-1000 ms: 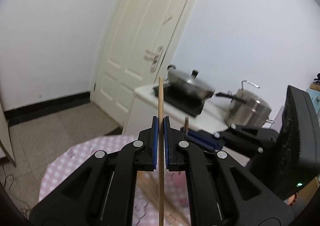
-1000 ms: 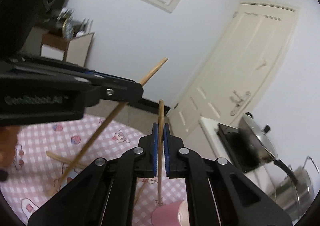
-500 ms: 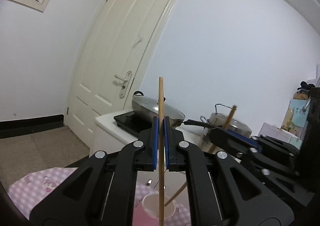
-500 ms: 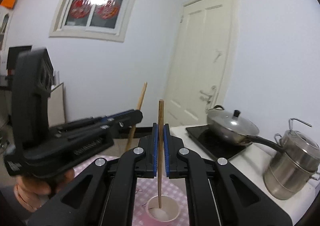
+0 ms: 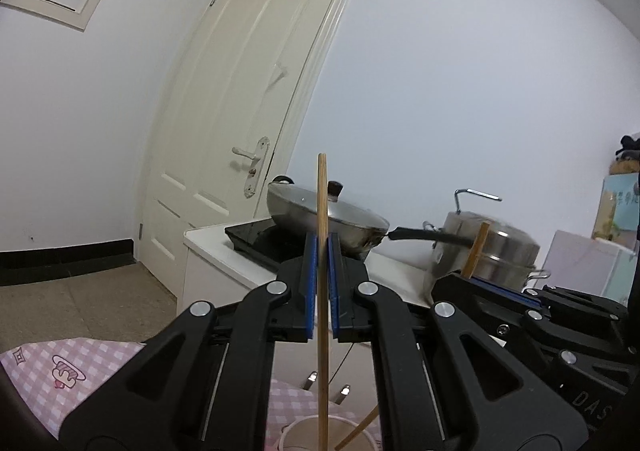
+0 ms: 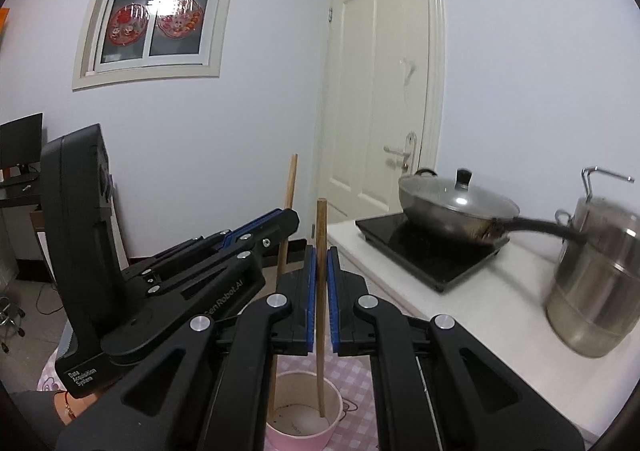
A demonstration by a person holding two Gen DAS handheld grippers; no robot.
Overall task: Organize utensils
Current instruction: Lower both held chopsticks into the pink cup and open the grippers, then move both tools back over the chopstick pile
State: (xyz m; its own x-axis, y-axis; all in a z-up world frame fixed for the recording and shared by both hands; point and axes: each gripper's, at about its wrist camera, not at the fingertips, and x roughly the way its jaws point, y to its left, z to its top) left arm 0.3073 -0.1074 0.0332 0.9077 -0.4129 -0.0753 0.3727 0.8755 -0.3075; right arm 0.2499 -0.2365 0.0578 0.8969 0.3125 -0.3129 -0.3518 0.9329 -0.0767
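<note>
Both grippers, left (image 5: 322,283) and right (image 6: 321,283), were clamped on one chopstick (image 6: 320,311) each, tips inside the pink cup (image 6: 304,427). Best to release only once tips touched bottom, keeping sticks upright.

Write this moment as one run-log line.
left tool: shut on chopstick | right tool: shut on chopstick | both tips in pink cup | release: not yet

The left gripper (image 6: 294,217) carries white lettering: "GenRobot.AI" along its arm and "Data Acquisition System" low on its body. The right gripper (image 5: 472,283) shows only "DAS".
</note>
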